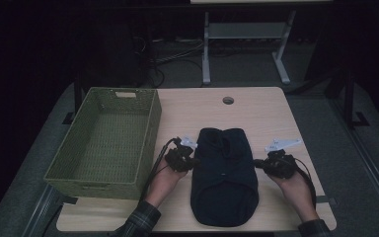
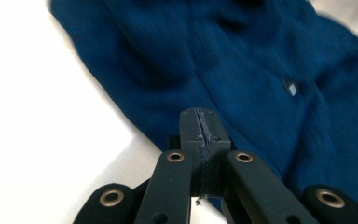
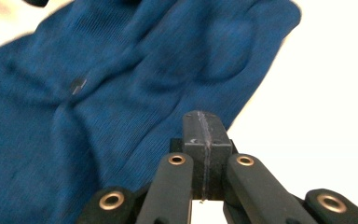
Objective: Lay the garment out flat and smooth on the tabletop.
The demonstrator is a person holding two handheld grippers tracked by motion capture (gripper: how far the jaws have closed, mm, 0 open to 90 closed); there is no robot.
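A folded dark blue garment [image 1: 223, 174] lies on the wooden table [image 1: 256, 113], between my two hands. My left gripper [image 1: 193, 159] is at the garment's left edge, my right gripper [image 1: 256, 163] at its right edge. In the left gripper view the jaws are pressed together with nothing between them, the left gripper [image 2: 199, 125] tip just over the blue cloth [image 2: 242, 65]. In the right gripper view the right gripper [image 3: 204, 128] is likewise shut and empty, above the edge of the blue cloth [image 3: 121, 93].
A green woven basket [image 1: 59, 170] stands empty on the table's left side. A round cable hole [image 1: 228, 100] sits near the far edge. Beyond the table are a desk frame [image 1: 206, 49] and cables on the dark floor.
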